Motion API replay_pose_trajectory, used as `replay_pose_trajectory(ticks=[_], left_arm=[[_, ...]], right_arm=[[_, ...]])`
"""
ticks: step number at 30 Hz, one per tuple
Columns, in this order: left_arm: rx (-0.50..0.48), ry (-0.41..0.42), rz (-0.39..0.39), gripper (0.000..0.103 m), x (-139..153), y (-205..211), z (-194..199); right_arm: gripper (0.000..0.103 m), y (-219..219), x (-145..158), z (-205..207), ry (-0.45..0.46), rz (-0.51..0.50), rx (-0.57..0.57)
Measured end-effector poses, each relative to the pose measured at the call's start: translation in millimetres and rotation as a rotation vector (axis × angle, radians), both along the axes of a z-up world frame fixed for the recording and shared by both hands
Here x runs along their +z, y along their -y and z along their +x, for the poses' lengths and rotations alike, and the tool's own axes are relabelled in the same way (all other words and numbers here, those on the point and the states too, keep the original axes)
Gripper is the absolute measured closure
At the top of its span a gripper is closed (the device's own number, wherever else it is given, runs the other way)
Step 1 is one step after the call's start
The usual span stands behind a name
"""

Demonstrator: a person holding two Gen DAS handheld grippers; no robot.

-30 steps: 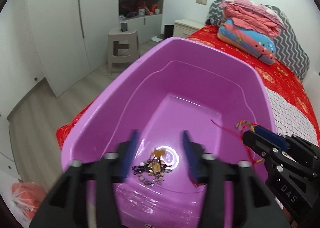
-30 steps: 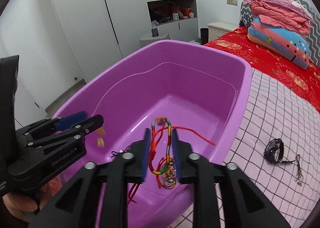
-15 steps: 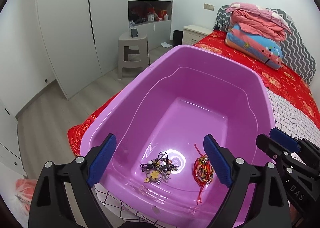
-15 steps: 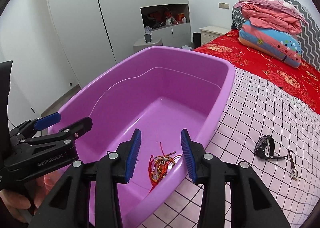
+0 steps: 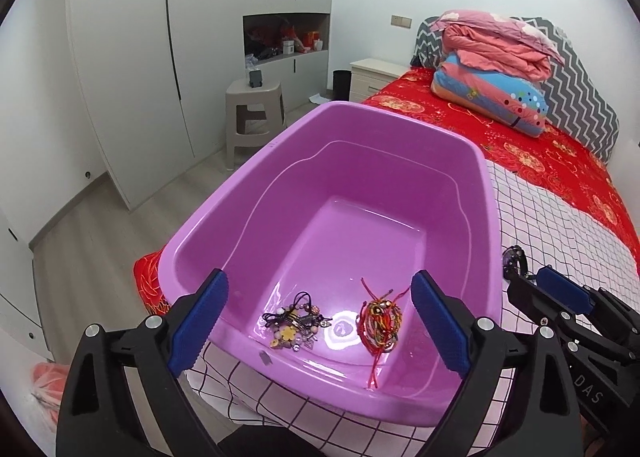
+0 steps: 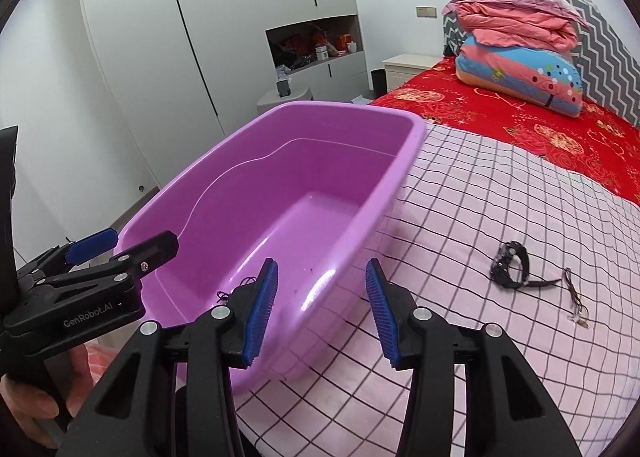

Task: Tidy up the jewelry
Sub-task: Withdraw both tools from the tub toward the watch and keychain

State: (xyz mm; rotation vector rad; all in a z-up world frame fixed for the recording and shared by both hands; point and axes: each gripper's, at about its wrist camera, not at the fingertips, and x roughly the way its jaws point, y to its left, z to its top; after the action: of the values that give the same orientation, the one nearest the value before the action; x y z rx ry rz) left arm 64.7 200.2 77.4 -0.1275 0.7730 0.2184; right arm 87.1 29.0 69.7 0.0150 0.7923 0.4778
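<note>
Both bundles are in the purple tub (image 5: 491, 193) now, near end. My left gripper (image 5: 320, 321) and right gripper (image 6: 322, 307) are opening, fingers empty. Next I'd grab the watch (image 6: 510, 271) lying on the bed (image 6: 500, 197), right of the tub.

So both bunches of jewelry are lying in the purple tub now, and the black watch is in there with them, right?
Not quite. The beaded charm bunch and the red string bracelets do lie in the purple tub, but the black watch is outside it, on the checked pink bedcover. The right wrist view shows this.
</note>
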Motion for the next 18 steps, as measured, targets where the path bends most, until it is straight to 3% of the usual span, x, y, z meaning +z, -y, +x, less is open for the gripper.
replay_pose_trajectory(ticks=[18], left_arm=[[-0.111, 0.019, -0.015, 0.010, 7.8, 74.4, -24.9]], right_arm=[[0.055, 87.4, 2.5, -52.3, 0.032, 0.041, -0.136]])
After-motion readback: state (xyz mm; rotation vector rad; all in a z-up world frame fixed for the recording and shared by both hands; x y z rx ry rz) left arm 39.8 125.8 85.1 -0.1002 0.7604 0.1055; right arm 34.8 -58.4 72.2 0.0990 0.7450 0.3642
